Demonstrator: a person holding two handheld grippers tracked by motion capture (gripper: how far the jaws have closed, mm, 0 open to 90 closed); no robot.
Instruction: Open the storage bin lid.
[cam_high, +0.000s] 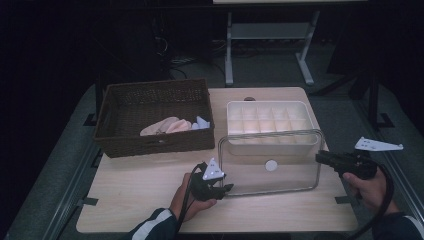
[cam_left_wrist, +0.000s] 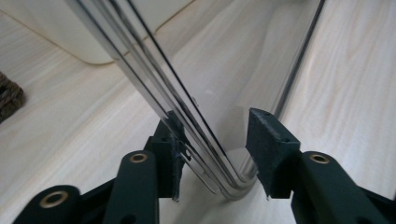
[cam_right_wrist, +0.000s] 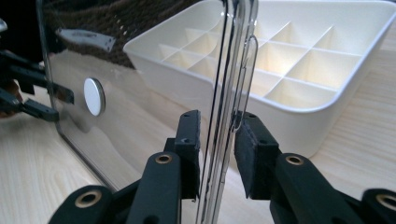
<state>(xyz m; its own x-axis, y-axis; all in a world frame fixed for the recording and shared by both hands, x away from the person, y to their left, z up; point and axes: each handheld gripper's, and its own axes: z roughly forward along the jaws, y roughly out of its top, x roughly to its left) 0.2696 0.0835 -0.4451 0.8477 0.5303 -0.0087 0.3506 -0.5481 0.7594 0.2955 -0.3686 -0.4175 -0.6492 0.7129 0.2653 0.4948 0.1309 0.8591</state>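
Your left hand-held gripper (cam_high: 220, 186) sits at the lower centre of the high view, at the near left corner of the clear lid (cam_high: 270, 162). In the left gripper view the lid's rounded corner (cam_left_wrist: 233, 182) lies between the jaws: the left pad touches the rim, the right pad stands clear of it, so that gripper is open. Your right hand-held gripper (cam_high: 322, 158) meets the lid's right edge at the right of the high view. In the right gripper view its pads (cam_right_wrist: 189, 149) are closed on the lid's rim (cam_right_wrist: 224, 116) (one pad on each face). The lid lies on the worktop (cam_high: 140, 190), its far edge against the white divided tray (cam_high: 270, 122). The wicker basket (cam_high: 155, 117) stands at the upper left.
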